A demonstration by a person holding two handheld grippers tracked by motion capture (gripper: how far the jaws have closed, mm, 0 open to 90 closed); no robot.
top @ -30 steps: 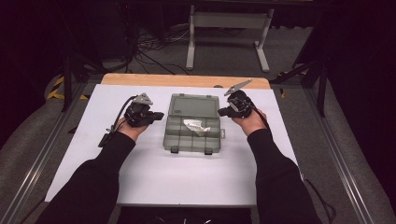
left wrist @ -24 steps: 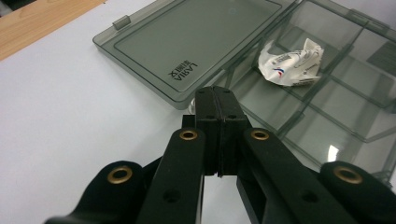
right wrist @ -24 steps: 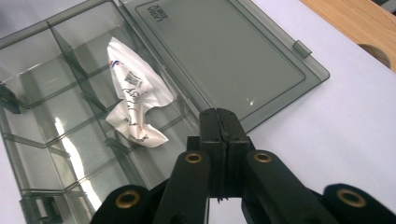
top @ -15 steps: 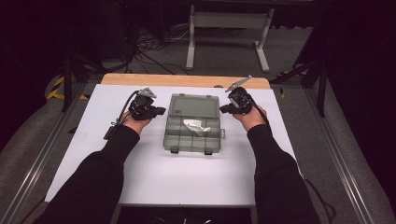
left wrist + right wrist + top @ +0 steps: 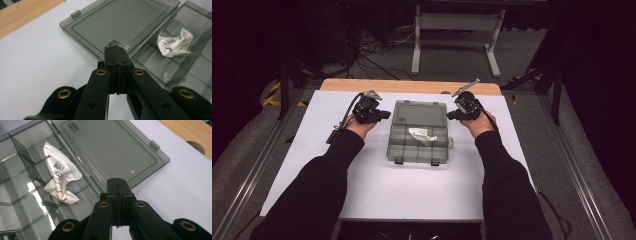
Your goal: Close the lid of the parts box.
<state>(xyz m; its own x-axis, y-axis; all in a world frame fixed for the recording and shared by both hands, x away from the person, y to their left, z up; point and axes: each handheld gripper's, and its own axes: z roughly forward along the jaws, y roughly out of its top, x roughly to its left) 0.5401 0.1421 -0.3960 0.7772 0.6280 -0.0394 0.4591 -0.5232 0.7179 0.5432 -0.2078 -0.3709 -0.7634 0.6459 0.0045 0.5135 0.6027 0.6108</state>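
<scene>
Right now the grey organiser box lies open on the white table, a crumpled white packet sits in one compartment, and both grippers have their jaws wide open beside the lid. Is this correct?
Not quite: the jaws are shut, not open. The left gripper view shows the left gripper pressed closed, and the right gripper view shows the same for the right gripper. The organiser box is open and the crumpled white packet does sit in a compartment.

Packet in box; tools flank lid

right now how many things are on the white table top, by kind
storage box with its lid open: 1
crumpled white wrapper in the box: 1
grippers, left gripper and right gripper, both shut and empty: 2
total: 4
</scene>
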